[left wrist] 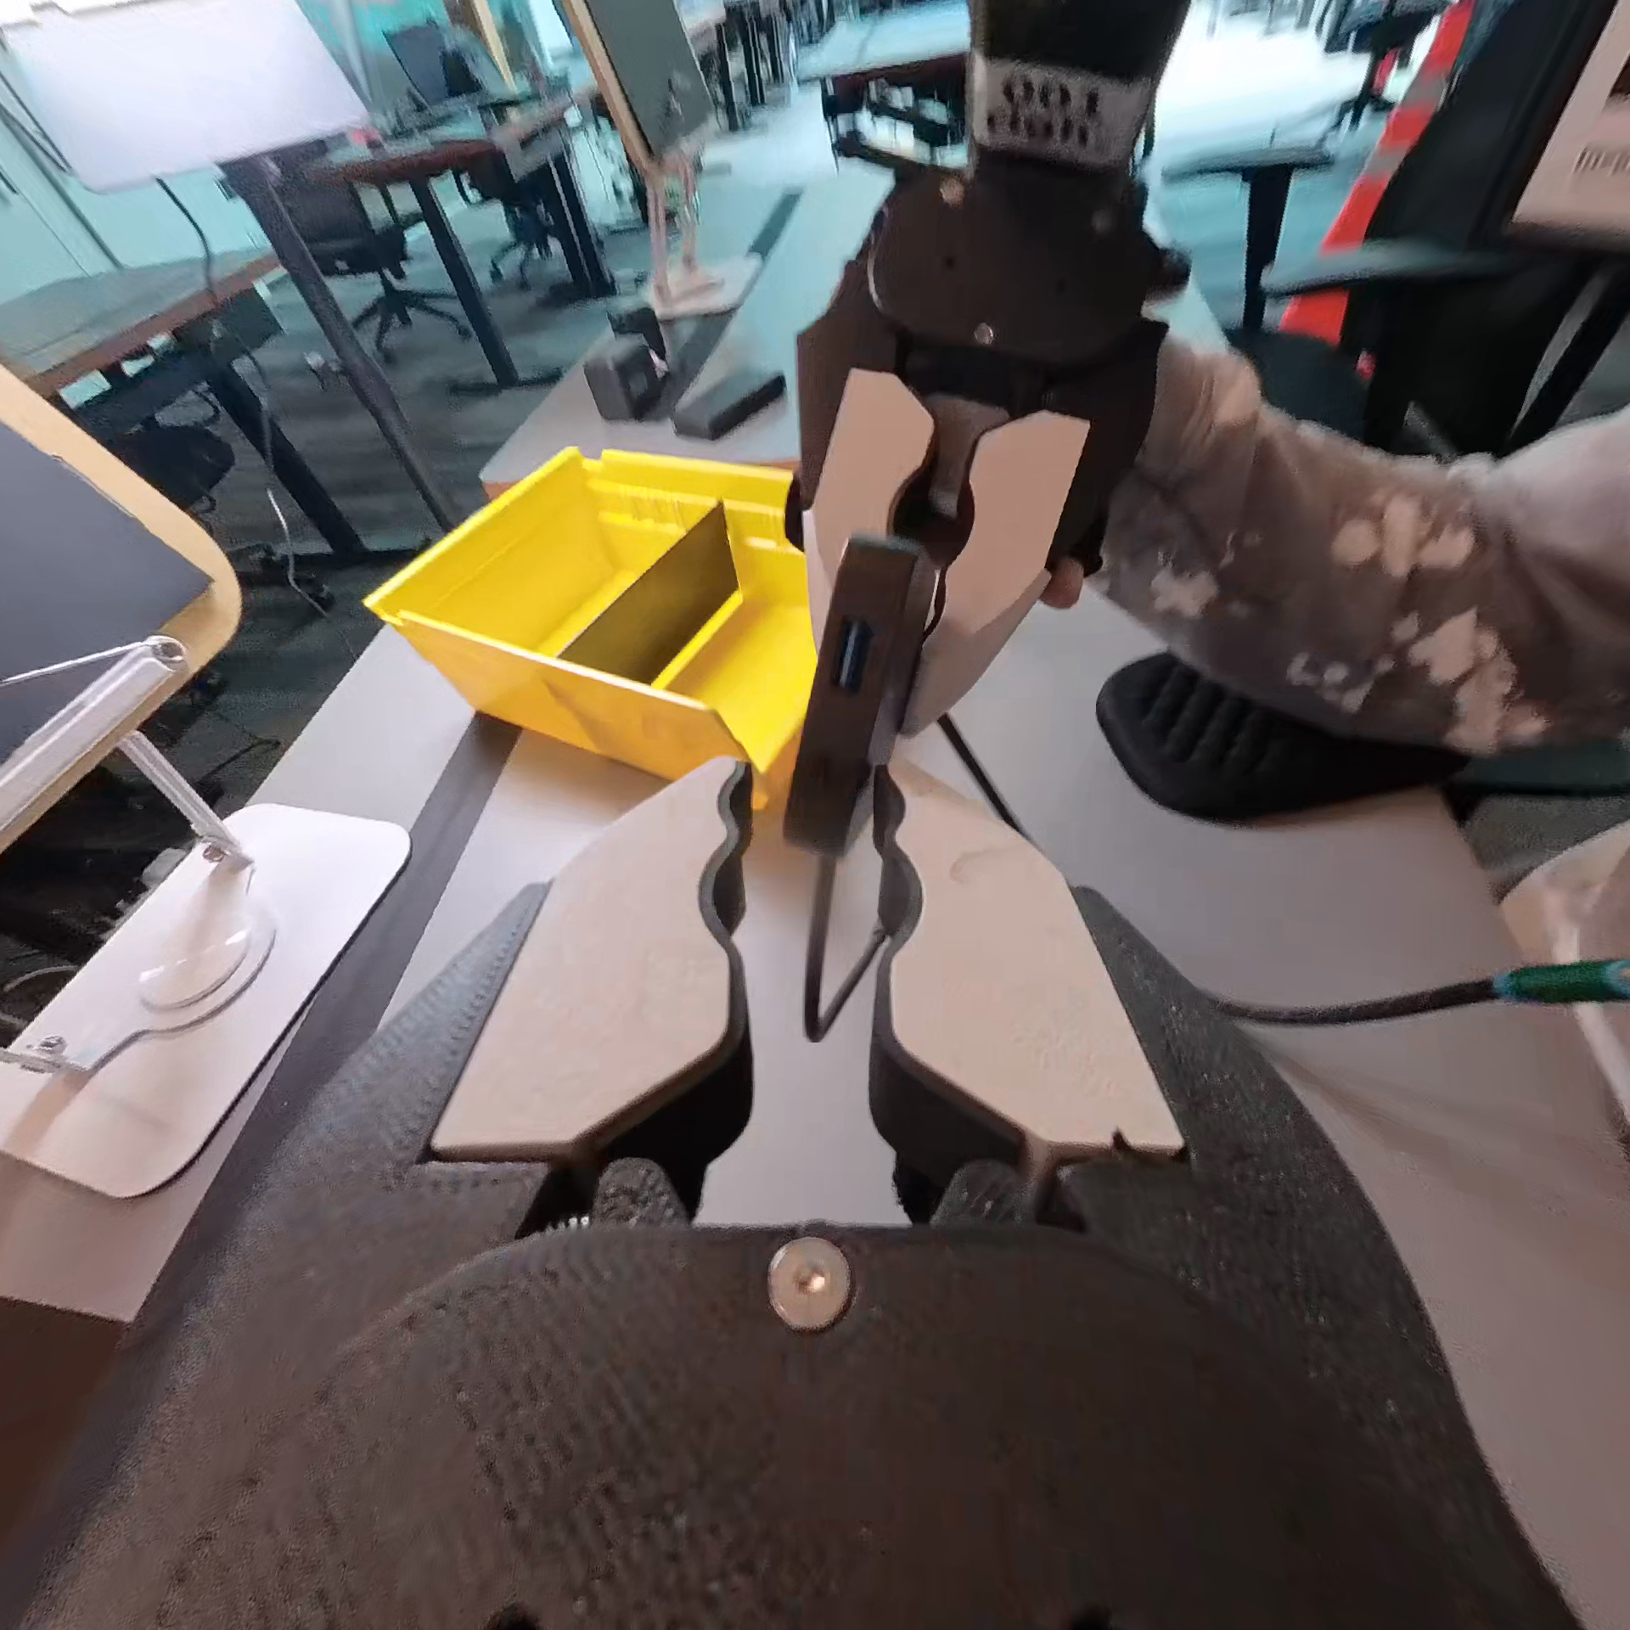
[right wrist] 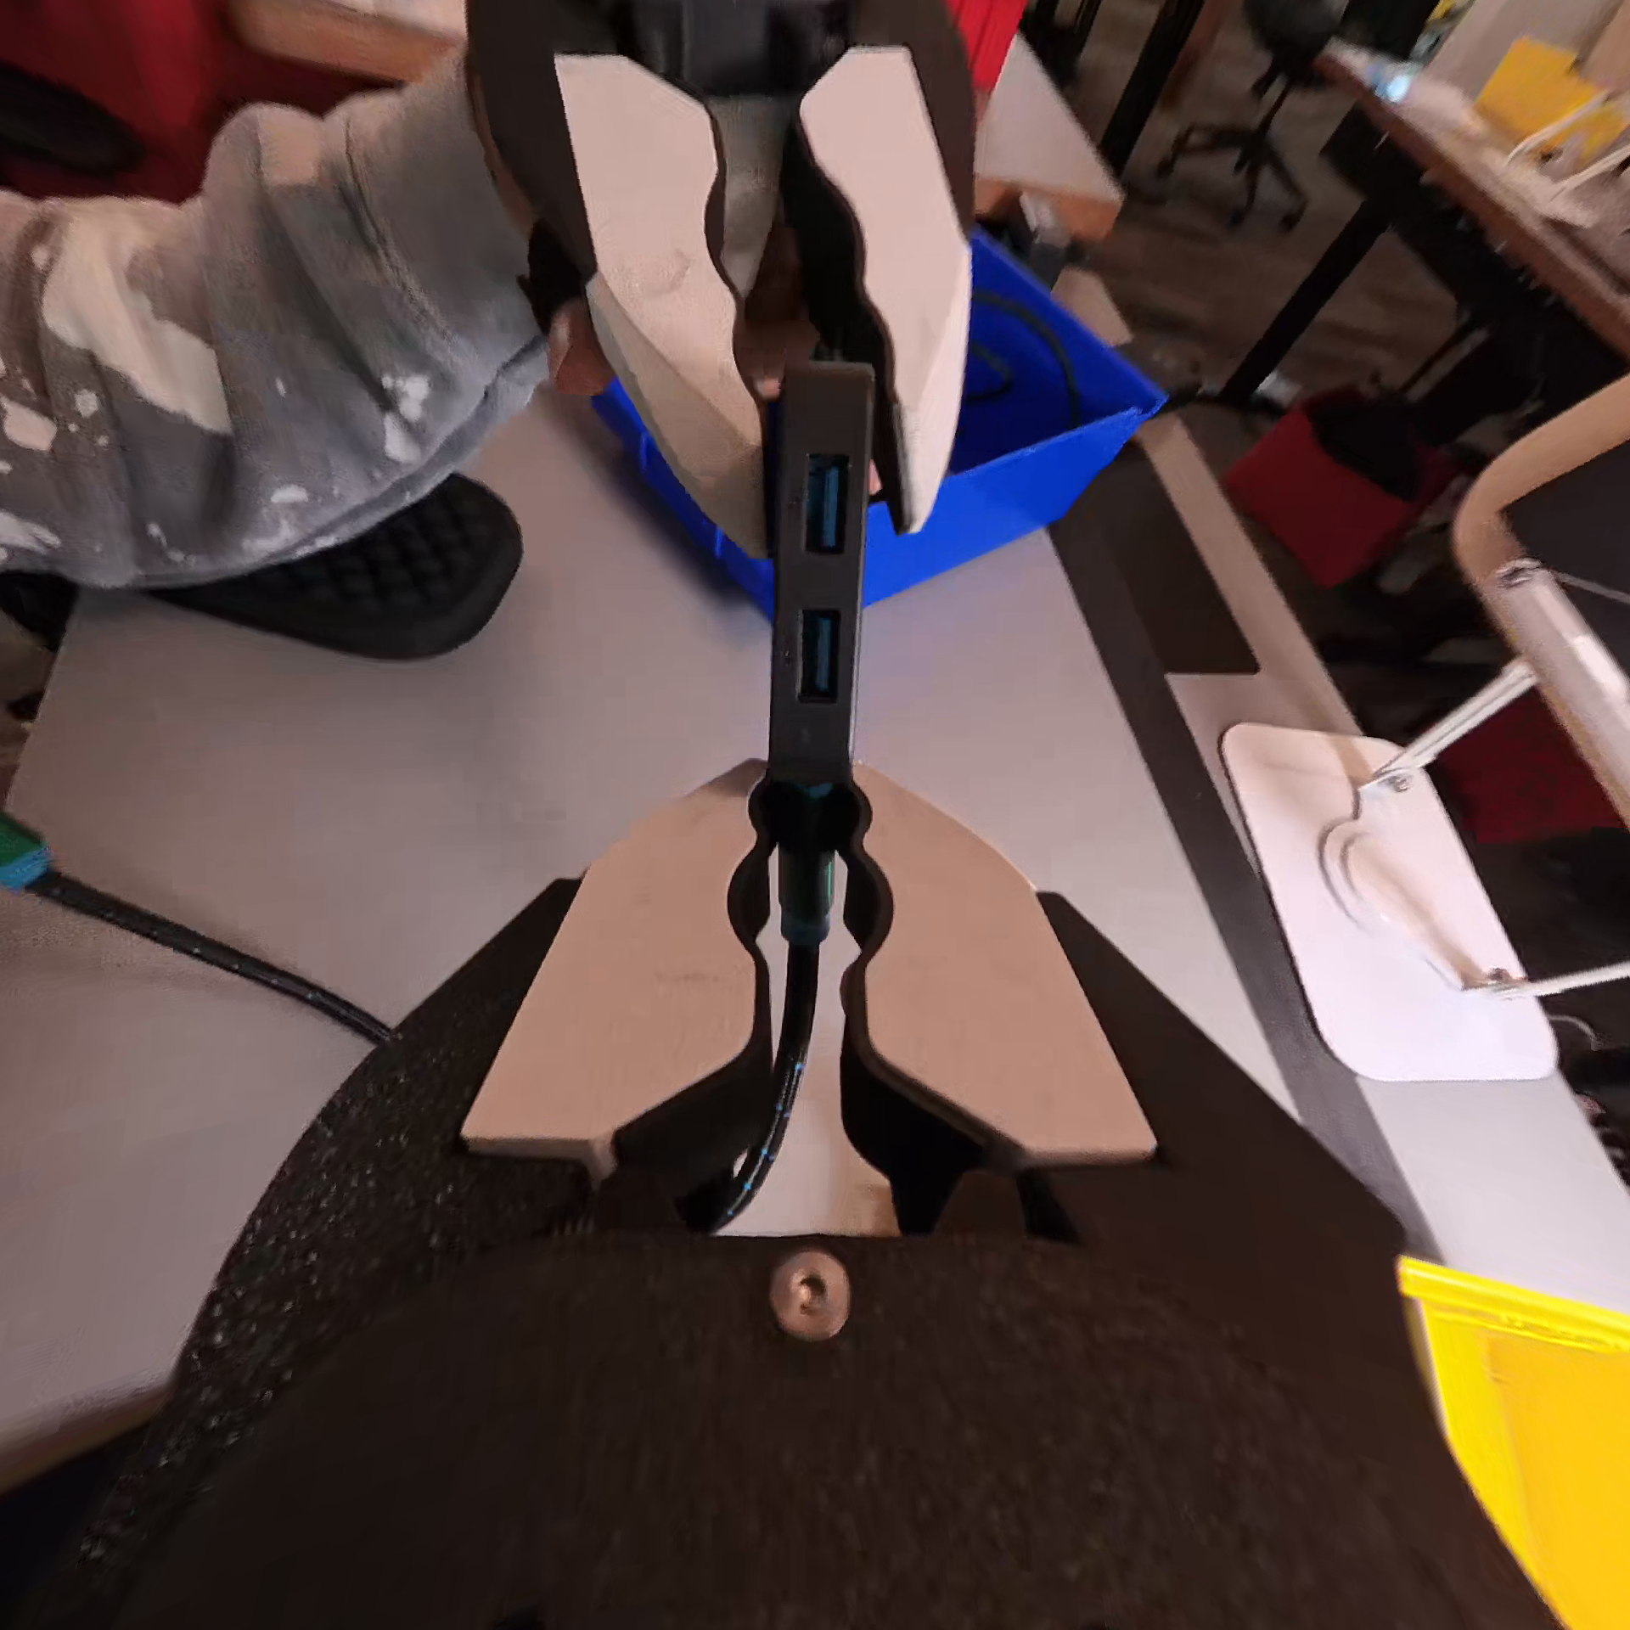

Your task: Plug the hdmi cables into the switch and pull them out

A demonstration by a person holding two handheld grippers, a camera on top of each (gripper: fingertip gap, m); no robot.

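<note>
Currently left gripper pinches one end of switch; right gripper pinches hdmi cable plug at opposite end. Risks: off-axis pull strains port; shallow grip lets switch slip.

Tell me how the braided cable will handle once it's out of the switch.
The braided cable likely flops: it droops in a curve behind the right gripper. Its plug looks rigid, so should stay steady in the grip. The switch seems light, being held by one end.

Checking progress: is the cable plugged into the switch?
In: plug meets the switch with no gap, clamped in the right gripper.
</note>
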